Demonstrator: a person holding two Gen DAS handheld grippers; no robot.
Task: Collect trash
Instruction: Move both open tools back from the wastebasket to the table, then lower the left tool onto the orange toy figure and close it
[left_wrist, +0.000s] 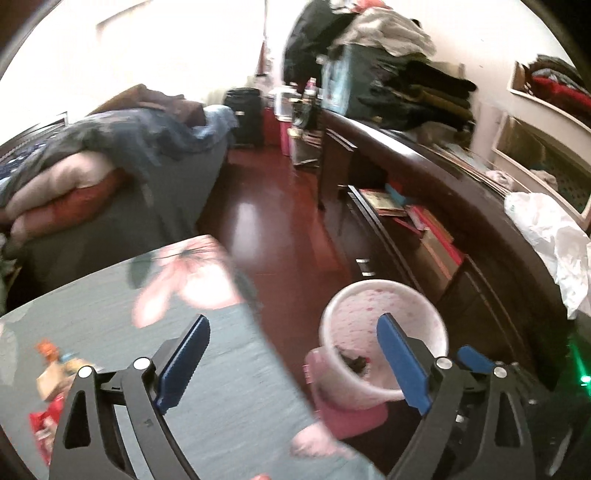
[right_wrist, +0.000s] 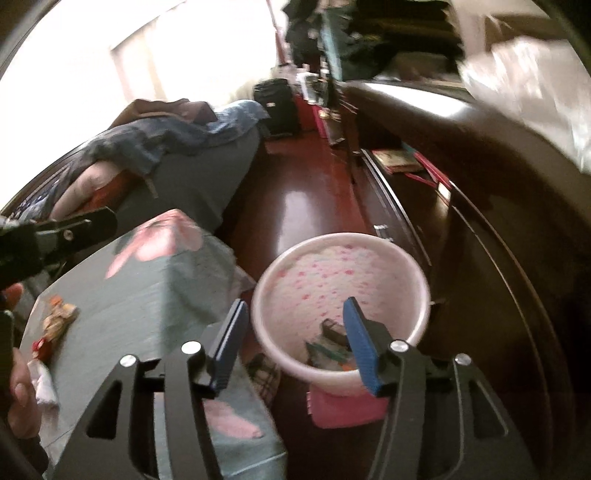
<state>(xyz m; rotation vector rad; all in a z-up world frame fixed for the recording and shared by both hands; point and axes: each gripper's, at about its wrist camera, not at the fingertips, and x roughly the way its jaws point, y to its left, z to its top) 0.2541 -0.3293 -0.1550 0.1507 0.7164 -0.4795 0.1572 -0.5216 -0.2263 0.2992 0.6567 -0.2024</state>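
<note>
Now both tools gape empty — left tool (left_wrist: 291, 363) wide, right tool (right_wrist: 293, 343) half-spread above the pink bin (right_wrist: 341, 299) on the floor beside the bench's (right_wrist: 129, 306) corner — wrappers (right_wrist: 59, 317) lie near its left edge.

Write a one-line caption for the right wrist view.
Open right gripper above a pink bin holding trash, wrappers left on the table.

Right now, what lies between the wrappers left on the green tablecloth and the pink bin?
In the right wrist view, bare green tablecloth runs from the wrappers to the table's edge; past it, a narrow gap of floor holds a checkered object, then the bin.
</note>
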